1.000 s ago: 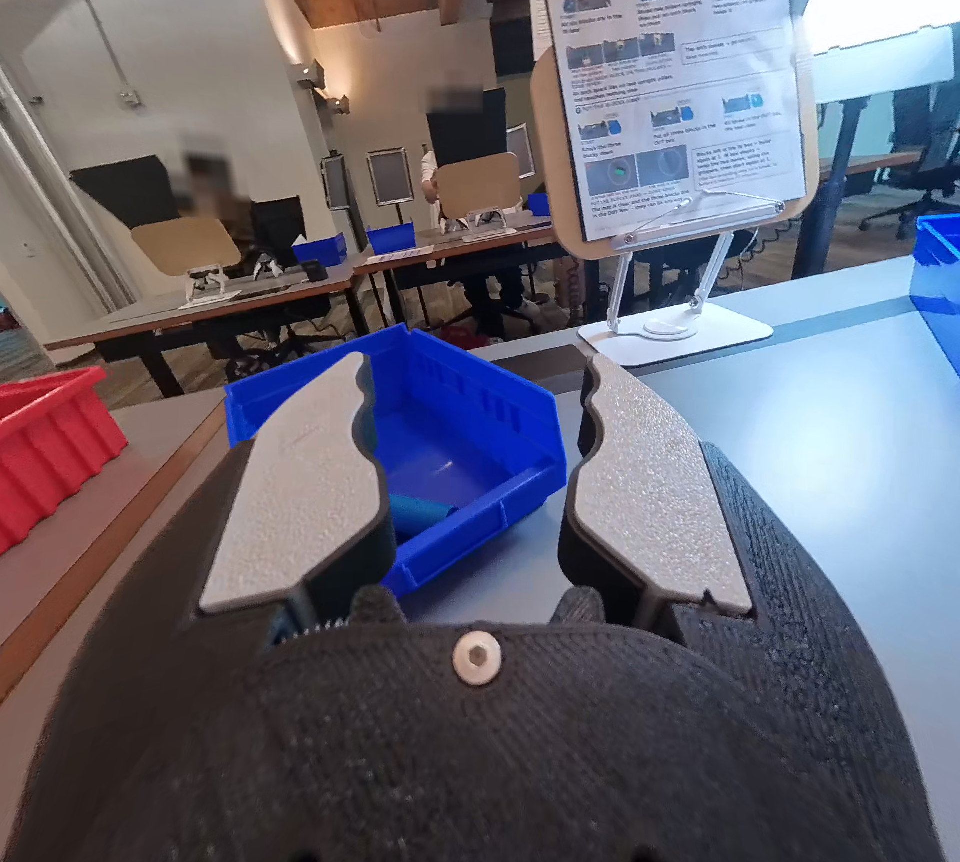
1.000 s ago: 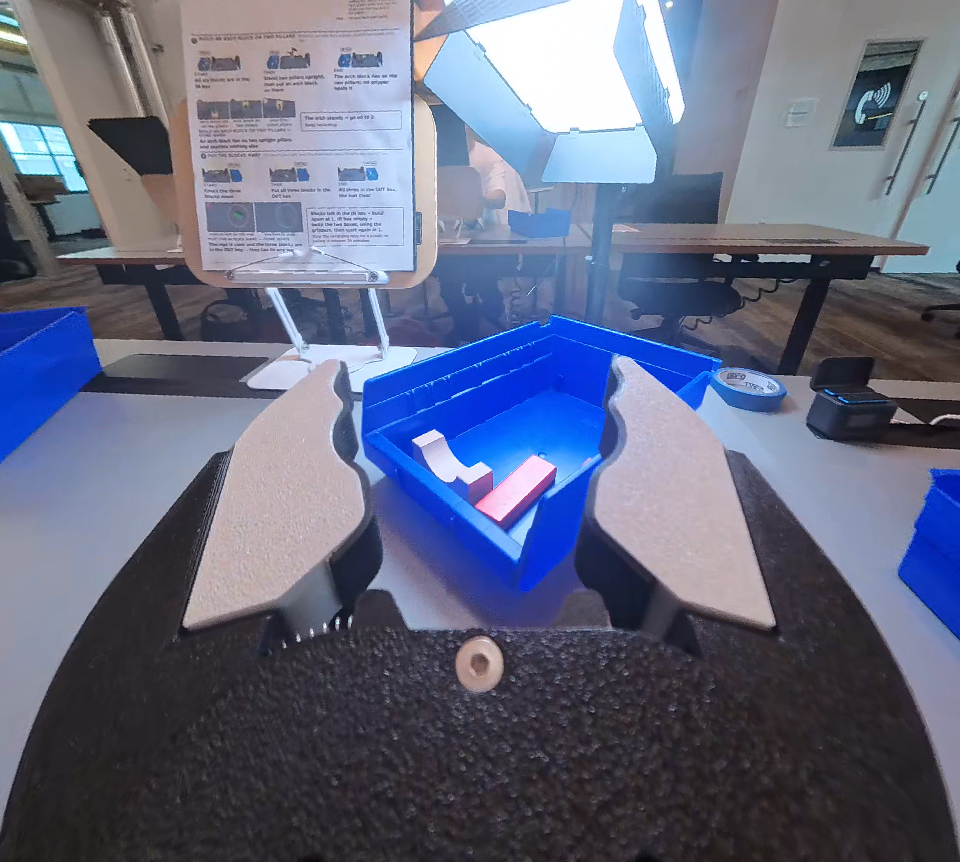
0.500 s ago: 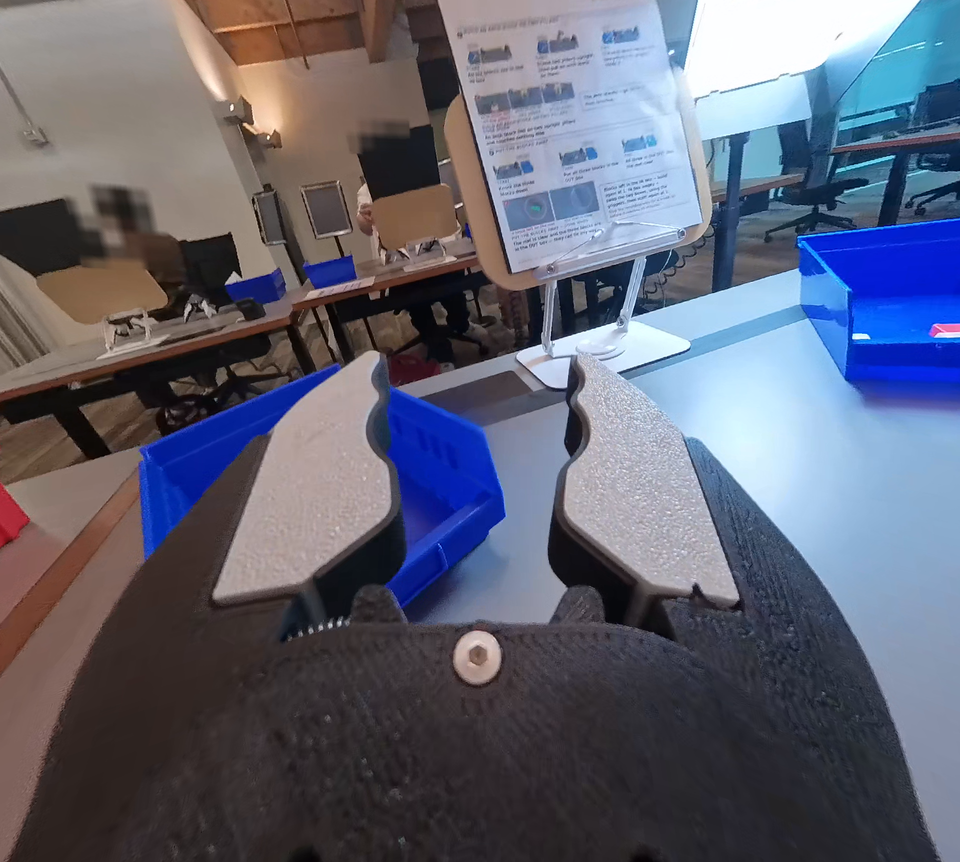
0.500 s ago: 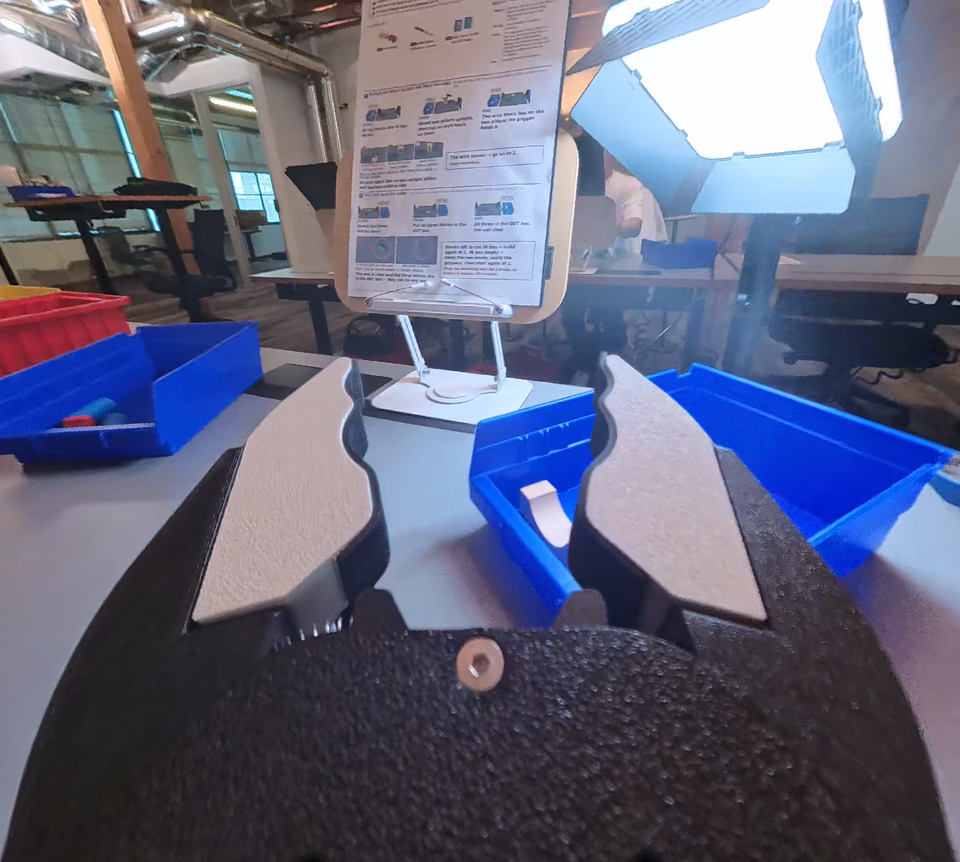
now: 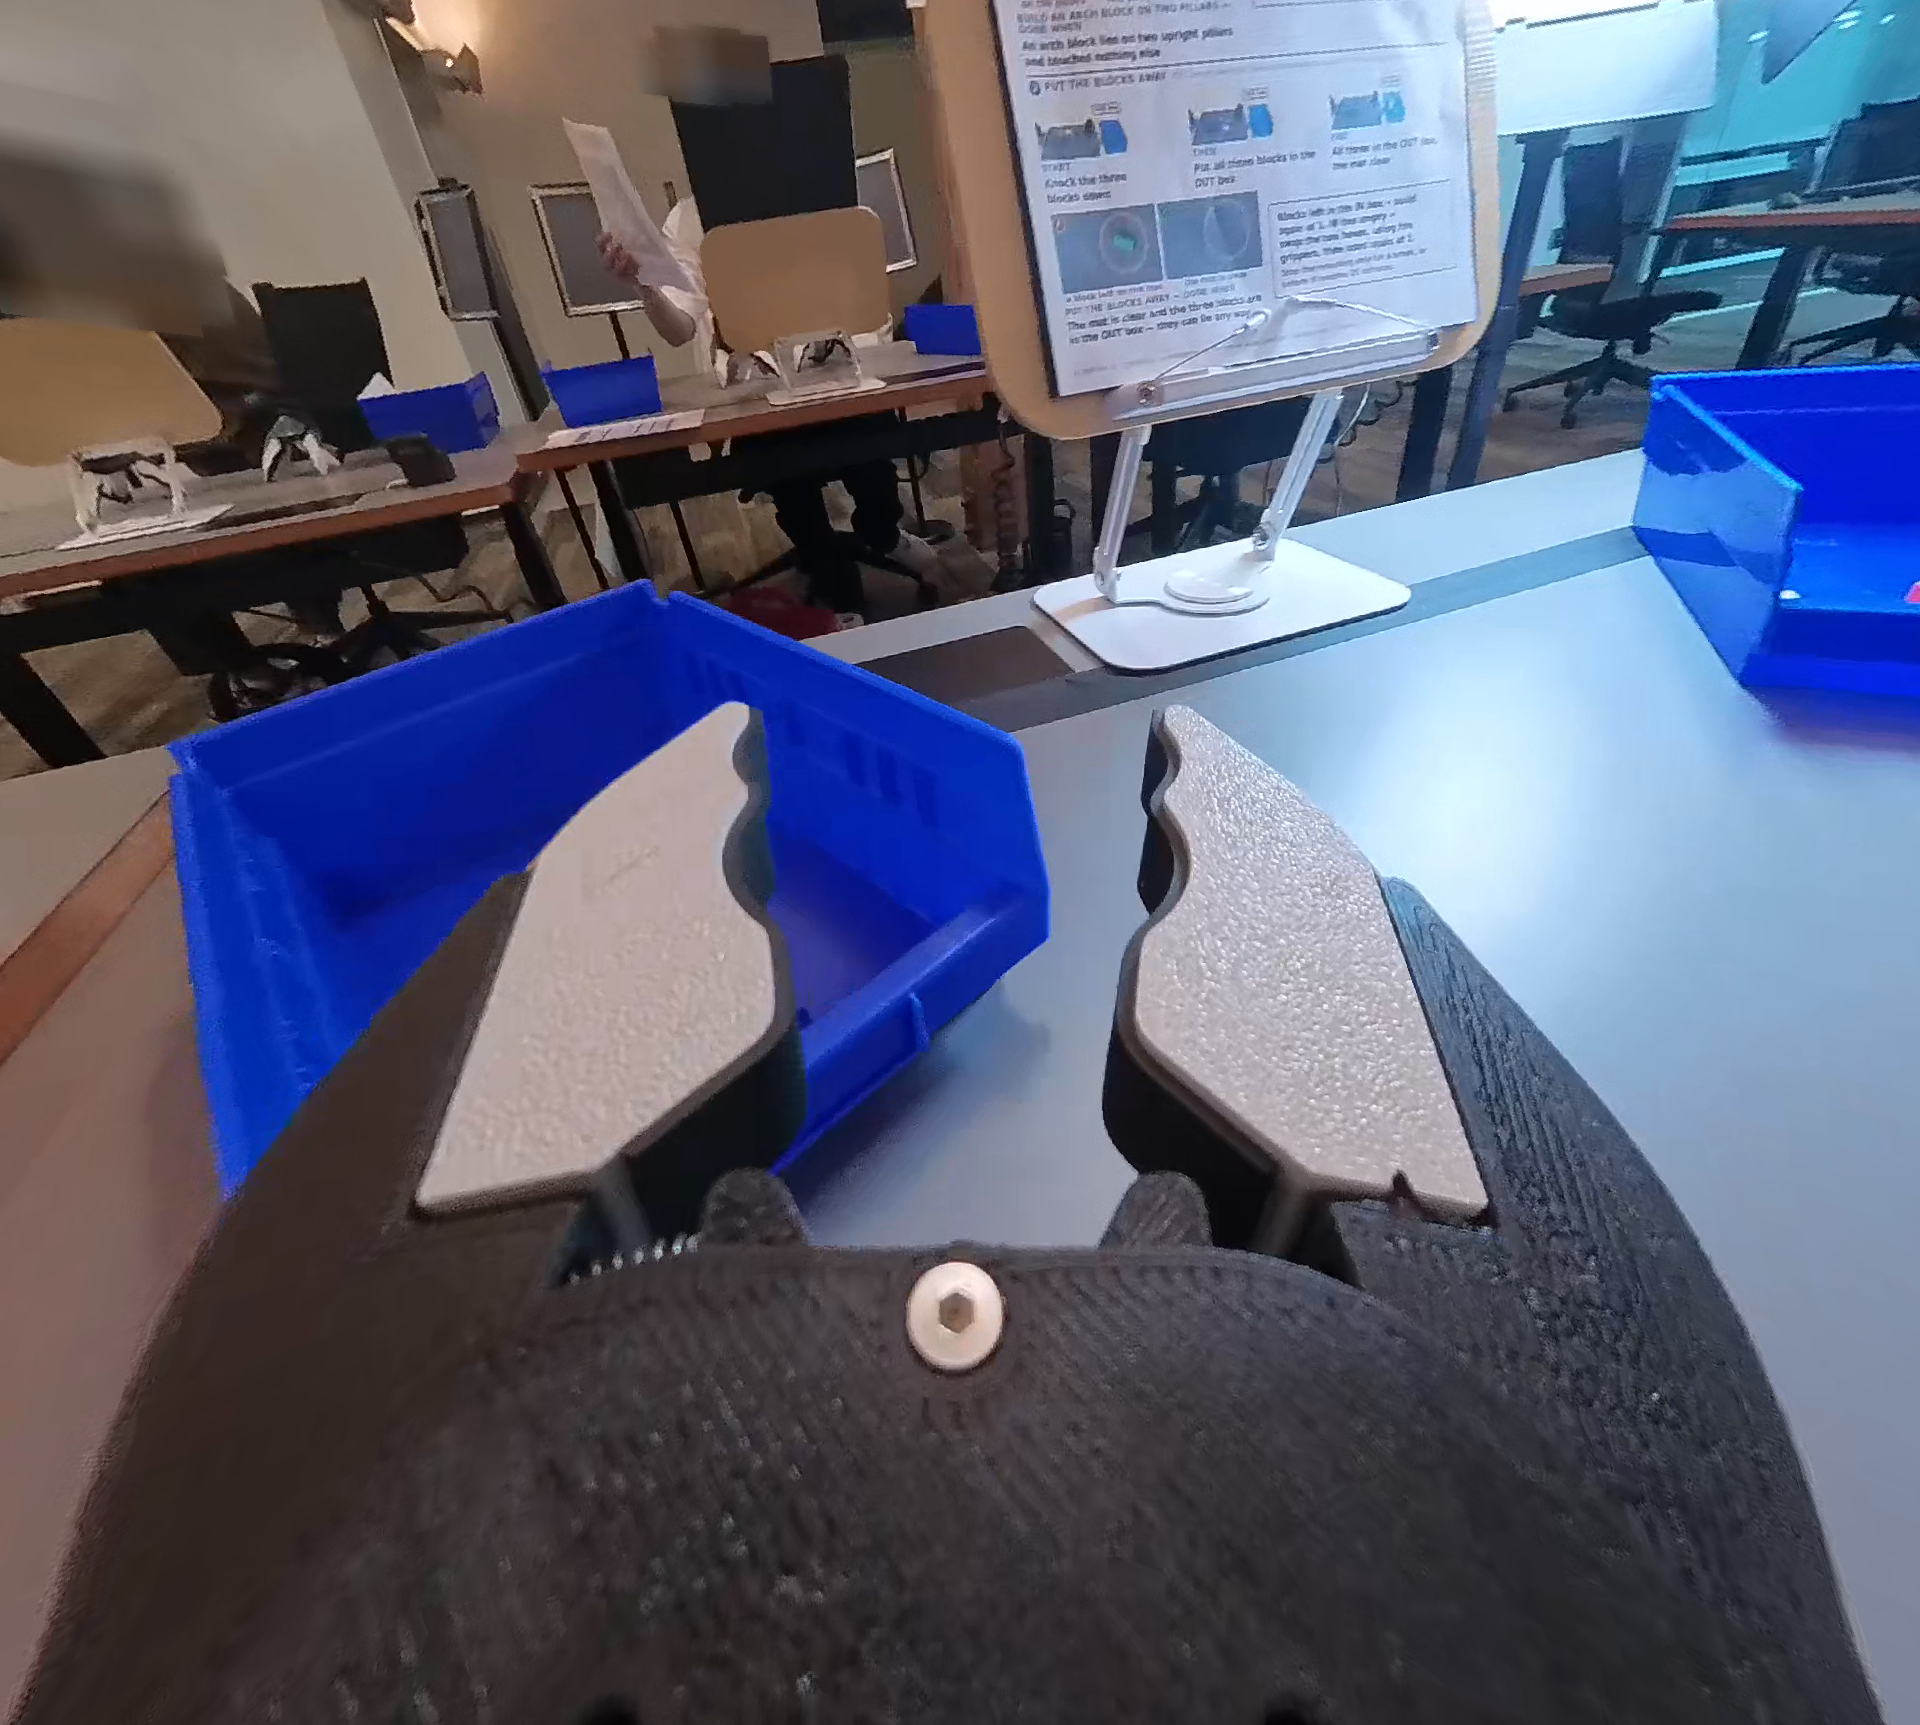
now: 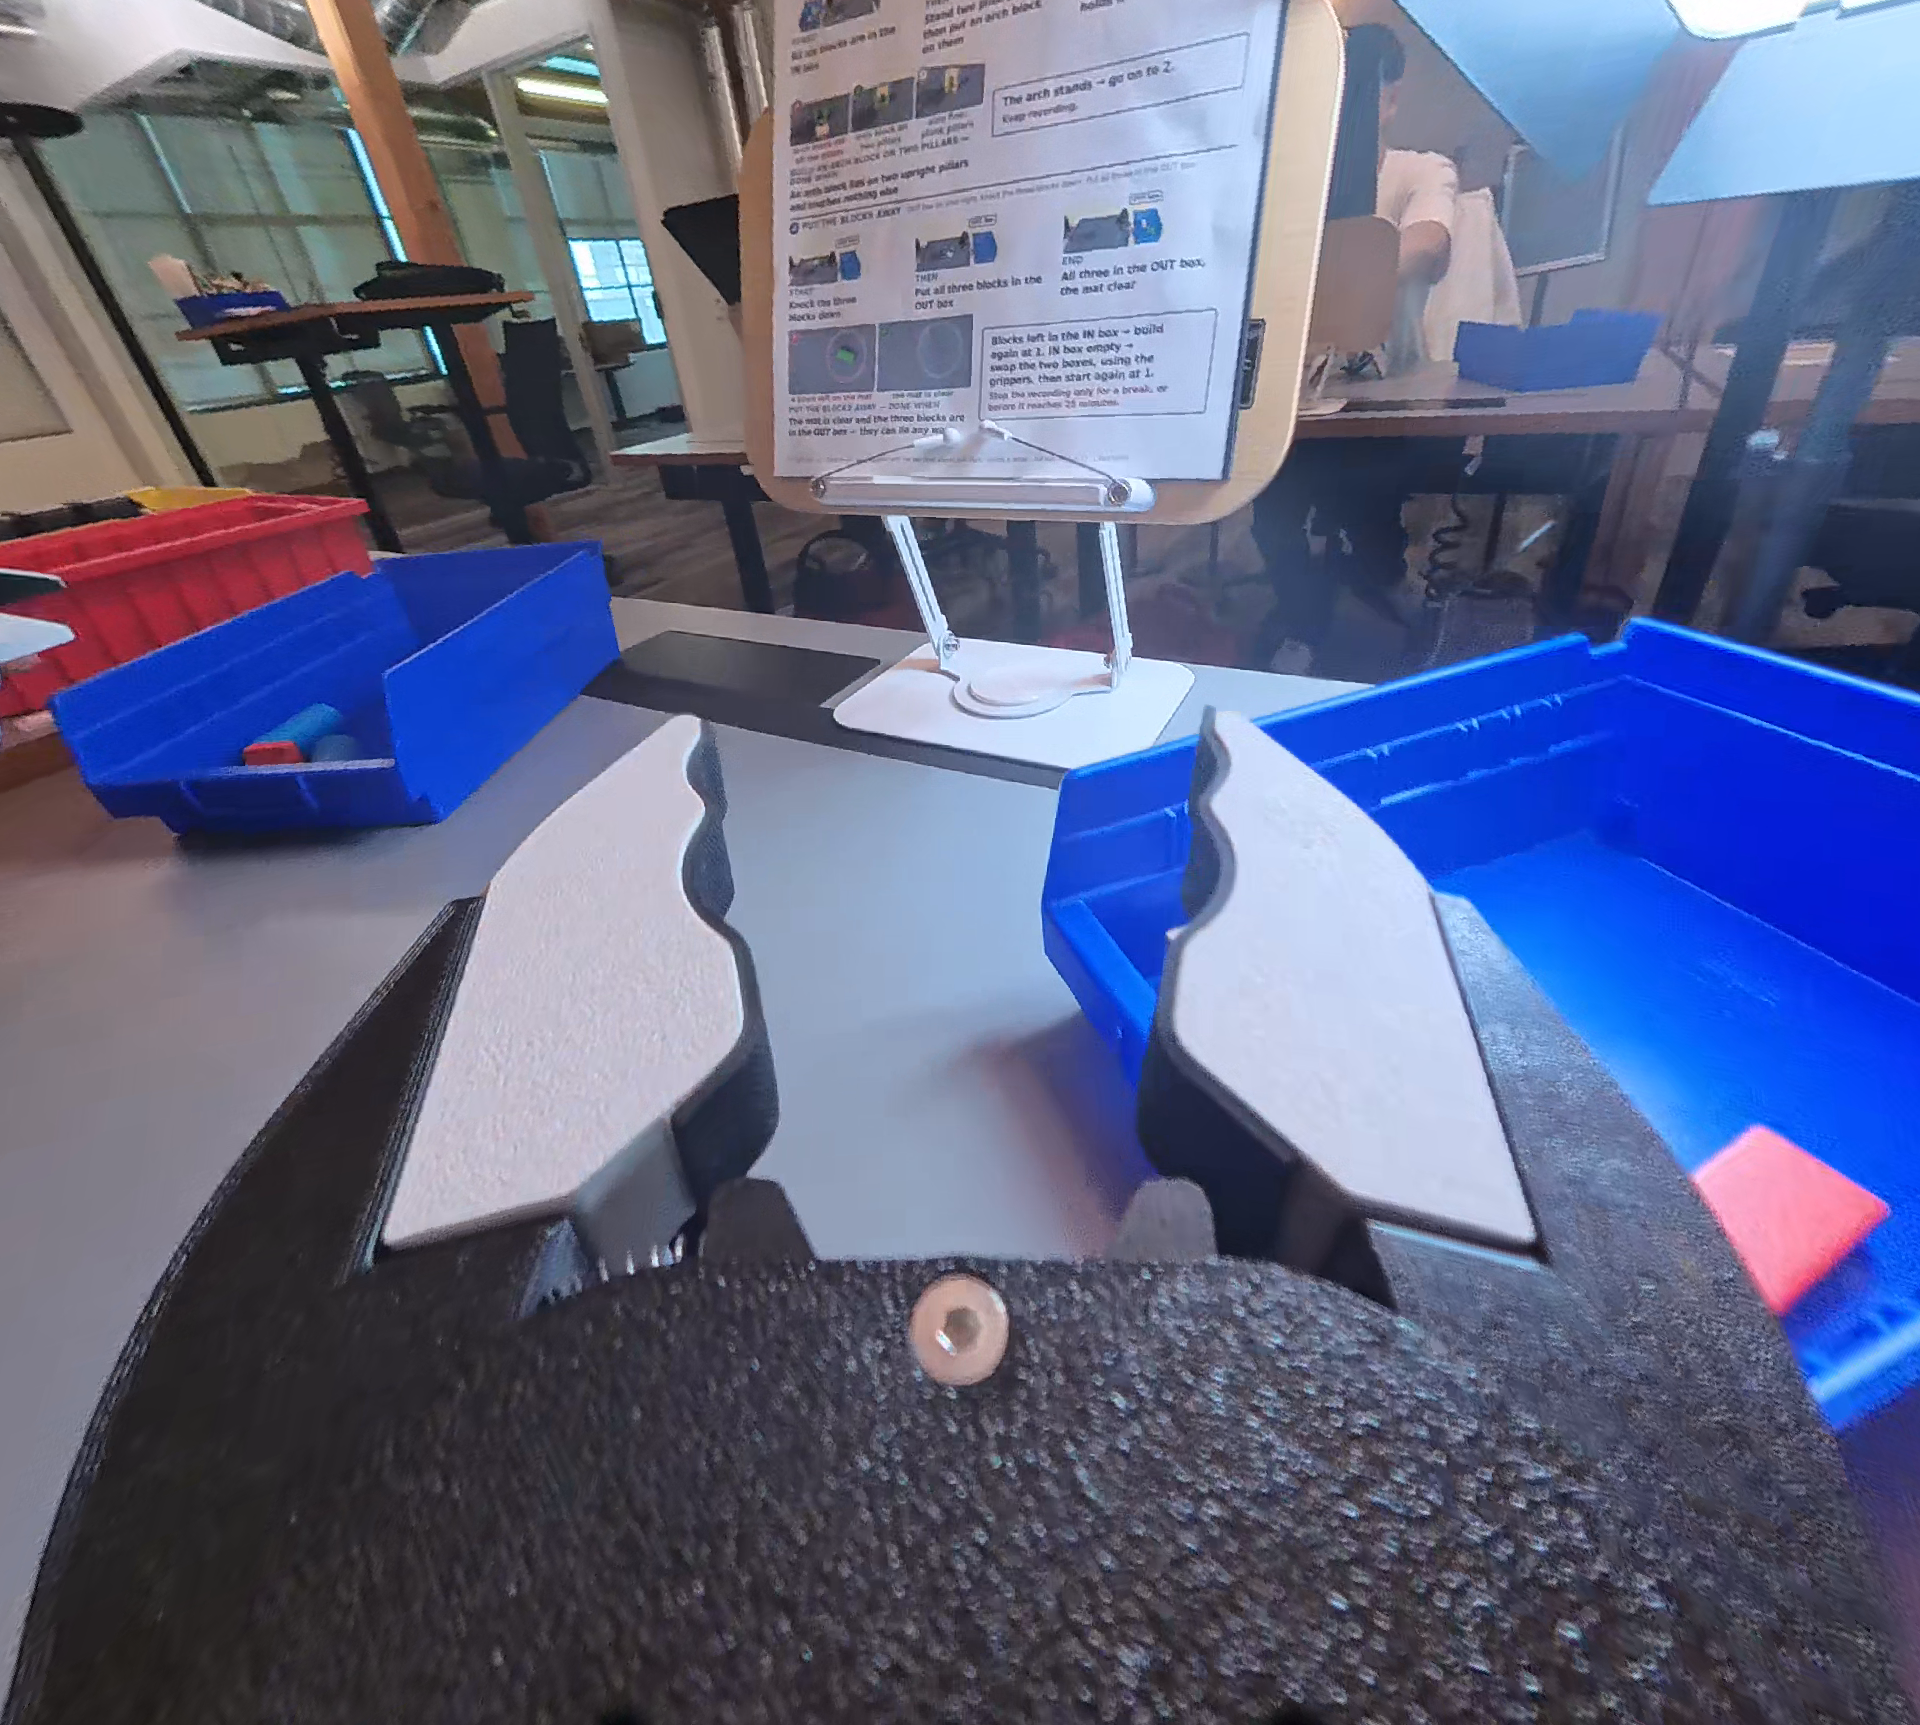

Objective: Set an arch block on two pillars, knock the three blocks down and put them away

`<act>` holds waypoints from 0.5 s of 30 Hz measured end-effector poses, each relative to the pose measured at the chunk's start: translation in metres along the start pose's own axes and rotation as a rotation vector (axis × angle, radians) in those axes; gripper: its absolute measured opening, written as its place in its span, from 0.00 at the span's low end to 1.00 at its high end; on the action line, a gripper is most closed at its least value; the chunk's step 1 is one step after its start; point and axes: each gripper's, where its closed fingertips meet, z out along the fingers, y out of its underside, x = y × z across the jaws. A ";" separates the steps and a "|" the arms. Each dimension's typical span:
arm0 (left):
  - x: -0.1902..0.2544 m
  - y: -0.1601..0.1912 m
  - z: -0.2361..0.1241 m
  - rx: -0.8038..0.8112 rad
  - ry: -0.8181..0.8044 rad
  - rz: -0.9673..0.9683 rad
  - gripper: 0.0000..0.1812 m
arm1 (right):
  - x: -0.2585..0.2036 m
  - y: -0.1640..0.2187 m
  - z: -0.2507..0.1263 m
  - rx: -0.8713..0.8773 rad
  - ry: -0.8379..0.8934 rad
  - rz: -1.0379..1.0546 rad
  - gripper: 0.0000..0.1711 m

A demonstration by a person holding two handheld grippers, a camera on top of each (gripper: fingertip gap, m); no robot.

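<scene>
My left gripper [image 5: 951, 740] is open and empty, low over the grey table [image 5: 1558, 896]. Its left finger covers the inside of a blue bin [image 5: 364, 802], so I cannot see what that bin holds. The same bin in the right wrist view [image 6: 499, 636] holds a blue cylinder block [image 6: 301, 725] and a small red block [image 6: 272, 753]. My right gripper [image 6: 951, 740] is open and empty at the left front corner of a second blue bin [image 6: 1558, 740]. A red block [image 6: 1787, 1208] lies in that bin. The second bin also shows in the left wrist view [image 5: 1714, 532].
A white stand [image 6: 1018, 688] with an instruction sheet is at the table's back middle, also in the left wrist view [image 5: 1226, 595]. A red crate [image 6: 187, 553] sits behind the left bin. Bare grey table lies between the two bins. People sit at desks beyond.
The left view has swung back toward the left bin, which is now closer. The right gripper has closed in on the right bin's corner, and its finger now hides the arch block. Both stay open.
</scene>
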 end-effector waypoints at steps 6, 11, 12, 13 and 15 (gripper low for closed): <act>-0.044 -0.006 0.003 -0.009 -0.085 0.044 0.39 | -0.008 0.001 0.035 -0.011 -0.074 0.055 0.50; -0.099 -0.006 0.003 -0.052 -0.141 0.063 0.39 | -0.022 0.006 0.064 -0.007 -0.097 0.071 0.49; -0.110 -0.004 0.003 -0.057 -0.150 0.056 0.39 | -0.023 0.009 0.070 -0.003 -0.086 0.058 0.49; -0.120 -0.001 0.002 -0.063 -0.154 0.047 0.39 | -0.024 0.012 0.076 0.004 -0.071 0.046 0.49; -0.135 0.007 -0.002 -0.064 -0.165 0.037 0.38 | -0.023 0.020 0.085 0.026 -0.024 -0.002 0.49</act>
